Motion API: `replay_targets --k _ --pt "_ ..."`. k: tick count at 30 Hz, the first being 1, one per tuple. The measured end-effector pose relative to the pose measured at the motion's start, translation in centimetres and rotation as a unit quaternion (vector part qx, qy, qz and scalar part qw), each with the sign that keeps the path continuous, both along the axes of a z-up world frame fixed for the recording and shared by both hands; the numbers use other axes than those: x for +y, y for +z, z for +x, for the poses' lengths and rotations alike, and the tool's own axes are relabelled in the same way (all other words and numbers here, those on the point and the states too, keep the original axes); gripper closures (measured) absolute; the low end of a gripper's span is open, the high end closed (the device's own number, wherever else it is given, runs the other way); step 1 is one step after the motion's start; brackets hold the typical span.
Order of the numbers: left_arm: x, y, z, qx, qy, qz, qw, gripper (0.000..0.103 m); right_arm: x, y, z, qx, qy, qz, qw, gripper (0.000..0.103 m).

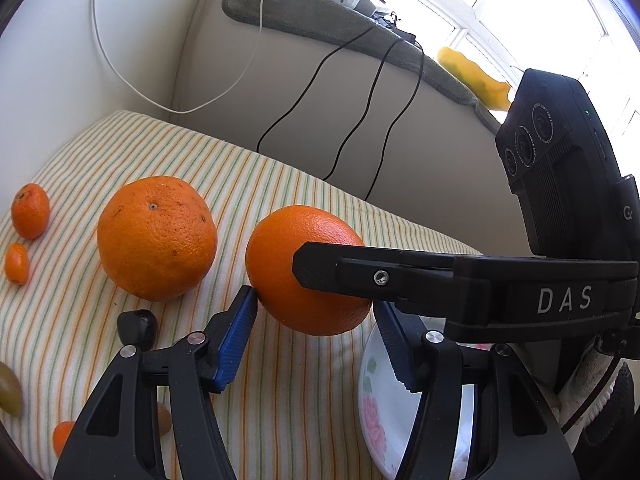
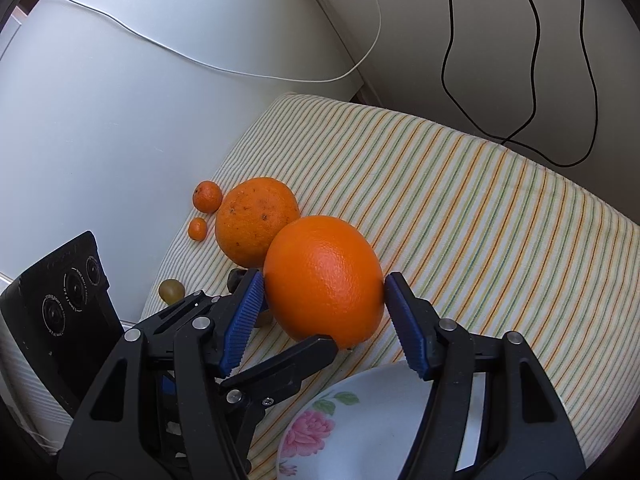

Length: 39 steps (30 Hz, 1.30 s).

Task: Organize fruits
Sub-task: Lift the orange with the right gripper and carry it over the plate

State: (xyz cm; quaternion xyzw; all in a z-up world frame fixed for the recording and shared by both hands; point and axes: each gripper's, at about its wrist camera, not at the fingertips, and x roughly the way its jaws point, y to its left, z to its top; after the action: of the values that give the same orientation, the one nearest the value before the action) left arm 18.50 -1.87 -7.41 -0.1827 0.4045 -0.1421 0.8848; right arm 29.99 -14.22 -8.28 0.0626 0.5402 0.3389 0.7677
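Both grippers bear on one smooth orange (image 2: 324,280), sitting on the striped cloth (image 2: 480,208) just beyond a floral plate (image 2: 360,420). Right gripper (image 2: 324,300): blue ribbed pads flank the fruit at about half spread, each tip meeting its skin, so it reads as a grip on the orange. Left gripper (image 1: 316,308): same width, pad tips touching the lower flanks of the same fruit; the right tool's black finger crosses in front. Risk, as judged: two tools on one round, waxy, dimpled sphere; contact only at the pad tips, below the widest girth in the left view, so a squeeze could squirt it forward into the rough speckled orange (image 2: 256,220) just beside it. Cloth looks soft and cushioned, so a freed fruit would roll. Fingers could foul each other on lifting. Plate rim is glossy, hard and shallow; fruit set near its edge might roll off. Nearby small fruit: a mandarin (image 1: 30,210), a kumquat (image 1: 17,263), a green grape (image 2: 172,290), a dark grape (image 1: 138,326).
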Motion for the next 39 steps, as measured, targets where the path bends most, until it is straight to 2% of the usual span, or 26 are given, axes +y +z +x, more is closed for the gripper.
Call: replay_targets --k 10,20,39 --pt "-0.8 2.2 -2.7 -0.025 -0.010 0.003 0.9996 0.043 -1.9 3.2 -2.9 -0.029 -0.002 0.000 1.000 0.037" --pt "-4.5 3.1 -4.9 -0.033 -0.042 0.002 0.9986 0.043 -5.6 4.9 -6.3 -0.044 -0.022 -0.009 0.999 0.037" --pt "-11.0 1.1 -5.4 -0.002 -0.097 0.005 0.9953 0.043 -13.3 2.8 -10.4 -0.029 -0.071 -0.015 0.997 0.037"
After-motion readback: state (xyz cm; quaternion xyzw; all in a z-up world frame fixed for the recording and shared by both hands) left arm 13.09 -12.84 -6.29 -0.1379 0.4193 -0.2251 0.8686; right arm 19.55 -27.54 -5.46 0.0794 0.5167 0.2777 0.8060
